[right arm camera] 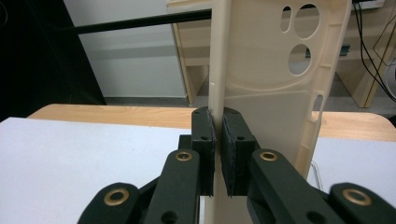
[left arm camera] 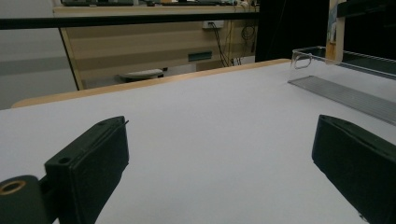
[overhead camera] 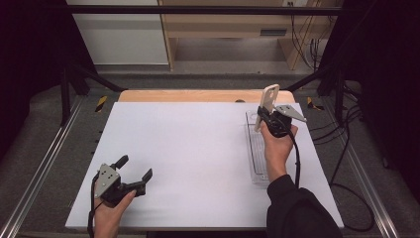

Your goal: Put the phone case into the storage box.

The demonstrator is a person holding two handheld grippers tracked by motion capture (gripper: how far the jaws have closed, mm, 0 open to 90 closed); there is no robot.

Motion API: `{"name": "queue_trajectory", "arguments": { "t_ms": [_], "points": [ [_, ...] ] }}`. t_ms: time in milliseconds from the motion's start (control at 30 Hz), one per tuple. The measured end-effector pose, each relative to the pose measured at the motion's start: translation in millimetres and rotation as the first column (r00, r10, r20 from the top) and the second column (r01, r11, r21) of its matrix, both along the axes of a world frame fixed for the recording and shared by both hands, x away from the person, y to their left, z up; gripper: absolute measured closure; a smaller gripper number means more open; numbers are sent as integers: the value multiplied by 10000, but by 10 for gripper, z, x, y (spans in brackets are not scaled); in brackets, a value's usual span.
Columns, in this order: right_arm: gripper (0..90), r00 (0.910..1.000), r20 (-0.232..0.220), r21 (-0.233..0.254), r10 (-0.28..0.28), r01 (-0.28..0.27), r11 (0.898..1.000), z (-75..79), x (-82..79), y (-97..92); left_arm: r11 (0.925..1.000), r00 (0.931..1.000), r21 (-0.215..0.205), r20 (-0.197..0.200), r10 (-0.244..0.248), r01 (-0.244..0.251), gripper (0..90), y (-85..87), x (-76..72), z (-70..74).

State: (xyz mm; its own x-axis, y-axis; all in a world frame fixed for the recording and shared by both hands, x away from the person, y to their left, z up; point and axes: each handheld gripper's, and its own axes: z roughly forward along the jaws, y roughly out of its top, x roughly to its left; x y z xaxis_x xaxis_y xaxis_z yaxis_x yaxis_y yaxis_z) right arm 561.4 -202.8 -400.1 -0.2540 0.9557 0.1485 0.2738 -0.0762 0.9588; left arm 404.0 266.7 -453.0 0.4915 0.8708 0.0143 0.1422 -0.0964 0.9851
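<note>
Item: cream phone case [overhead camera: 268, 101], rigid, with round camera cut-outs near its top end, seen close in the right gripper view [right arm camera: 275, 79]. Position: held upright above the far end of the clear tray [overhead camera: 256, 158], its long axis near vertical and leaning slightly away from the person. Holder: right gripper [overhead camera: 263, 115], jaws clamped together on one side wall of the case, pinching the thin edge low down so that most of the case stands above the pads [right arm camera: 205, 140]. Landmark: the clear tray, a long shallow transparent trough lying on the white table top [overhead camera: 188, 158], running from near the person toward the far edge on the right side. Left gripper [overhead camera: 134, 171]: resting low over the table well to the left of the tray, jaws spread wide with nothing between them; from its own view the tray [left arm camera: 345, 88] lies ahead and to the right. Judgement: the case hangs directly over the tray, so a lowering move would belong to the right hand; laying it flat would mean tipping the long axis along the tray's length.
</note>
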Motion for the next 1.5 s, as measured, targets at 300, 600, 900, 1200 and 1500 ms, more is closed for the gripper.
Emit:
{"name": "queue_trajectory", "arguments": {
  "t_ms": [300, 600, 900, 1200, 1500],
  "points": [
    [848, 9999, -79, -70, -103, 102, 9999, -35, 34, 20, 9999, 10000, -93, 49, 61, -61, 26, 11, 0, 6],
    [847, 9998, -99, -213, -175, 173, 9996, -80, 62, 66, 9999, 10000, -110, 90, 2, -1, 19, 2, 3, 2],
    [847, 9995, -163, -349, -256, 250, 9991, -125, 95, 104, 9999, 10000, -127, 66, -24, 25, 19, 17, 5, -1],
    [847, 9992, -247, -417, -314, 304, 9987, -151, 108, 122, 9999, 9999, -124, 109, -21, 23, 19, 11, 3, 5],
    [847, 9989, -243, -587, -398, 383, 9975, -134, 88, 114, 9999, 9999, -70, 96, -114, 115, 21, -2, 4, 4]
  ]
}}
